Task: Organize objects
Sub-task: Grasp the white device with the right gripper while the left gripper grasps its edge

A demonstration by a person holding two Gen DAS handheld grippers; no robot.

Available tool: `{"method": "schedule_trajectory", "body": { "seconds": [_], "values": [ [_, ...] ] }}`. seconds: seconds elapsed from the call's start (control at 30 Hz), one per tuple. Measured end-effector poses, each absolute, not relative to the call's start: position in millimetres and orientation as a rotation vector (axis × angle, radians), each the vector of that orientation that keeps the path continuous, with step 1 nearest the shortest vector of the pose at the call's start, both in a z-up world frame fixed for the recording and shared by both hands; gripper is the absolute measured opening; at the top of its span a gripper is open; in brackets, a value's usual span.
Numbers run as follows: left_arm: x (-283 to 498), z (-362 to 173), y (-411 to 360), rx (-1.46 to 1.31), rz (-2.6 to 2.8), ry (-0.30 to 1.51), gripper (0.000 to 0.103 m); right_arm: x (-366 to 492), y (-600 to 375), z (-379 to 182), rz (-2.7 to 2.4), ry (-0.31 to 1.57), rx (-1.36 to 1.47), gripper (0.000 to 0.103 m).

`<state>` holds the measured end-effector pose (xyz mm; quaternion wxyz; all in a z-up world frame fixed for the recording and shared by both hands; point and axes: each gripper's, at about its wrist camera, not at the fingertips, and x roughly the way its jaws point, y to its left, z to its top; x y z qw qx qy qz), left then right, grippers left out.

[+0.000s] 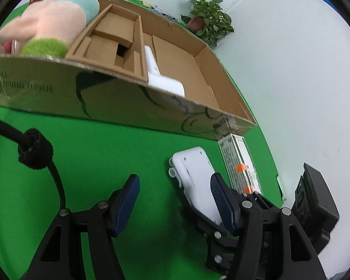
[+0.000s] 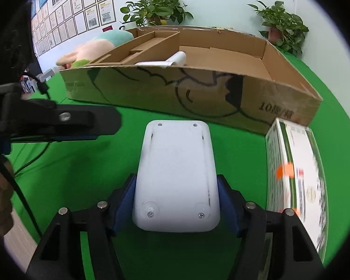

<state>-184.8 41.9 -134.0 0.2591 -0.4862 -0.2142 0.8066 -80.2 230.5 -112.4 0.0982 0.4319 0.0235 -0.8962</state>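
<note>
Blue pads of our right gripper point(image 2: 176, 204) press on both long sides of the white plastic device point(image 2: 177, 175), pinching it near its screwed end so it can be lifted level. Our left gripper point(image 1: 175, 200) stands spread and empty over the green desk point(image 1: 93, 144), just beside the device, apparently kept clear. Just to the right lies a printed carton point(image 2: 296, 172), touching the corner of the cardboard box point(image 2: 198, 98). That box already holds a plush toy point(image 1: 51, 23) at its far left and a white item point(image 1: 161, 79) in the middle, so we judge the device belongs there too.
</note>
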Motion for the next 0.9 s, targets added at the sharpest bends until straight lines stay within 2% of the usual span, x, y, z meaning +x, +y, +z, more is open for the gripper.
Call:
{"method": "schedule_trajectory", "body": {
  "seconds": [0.13,0.2,0.23,0.5,0.67,0.73,0.8,0.9],
  "values": [
    [-175.5,-148.4,44.6,-1.352,2.081,-0.65,0.061,-53.1,227.9,-110.8,-2.629,-0.034,1.273,0.067],
    [-173.4,-150.4,49.2,-1.352,2.035,-0.662,0.061,-44.2,223.2,-109.3,-2.606,-0.032,1.24,0.079],
    [-173.7,-150.3,51.0,-1.351,2.023,-0.66,0.061,-41.7,220.9,-108.1,-2.609,-0.011,1.217,0.08],
    [-181.1,-157.9,54.6,-1.386,1.96,-0.713,0.053,-49.3,214.0,-102.3,-2.651,0.089,1.177,0.079],
    [-185.2,-165.9,55.3,-1.432,1.947,-0.701,0.042,-48.2,205.3,-107.4,-2.665,0.184,1.187,0.079],
    [-185.9,-168.3,56.6,-1.437,1.944,-0.696,0.04,-48.8,205.6,-108.7,-2.673,0.186,1.197,0.077],
    [-187.0,-168.9,56.6,-1.439,1.947,-0.691,0.037,-51.3,208.5,-110.2,-2.685,0.176,1.219,0.07],
    [-189.8,-171.3,55.4,-1.452,1.958,-0.684,0.026,-53.7,213.8,-113.6,-2.681,0.133,1.25,0.069]
  ]
}}
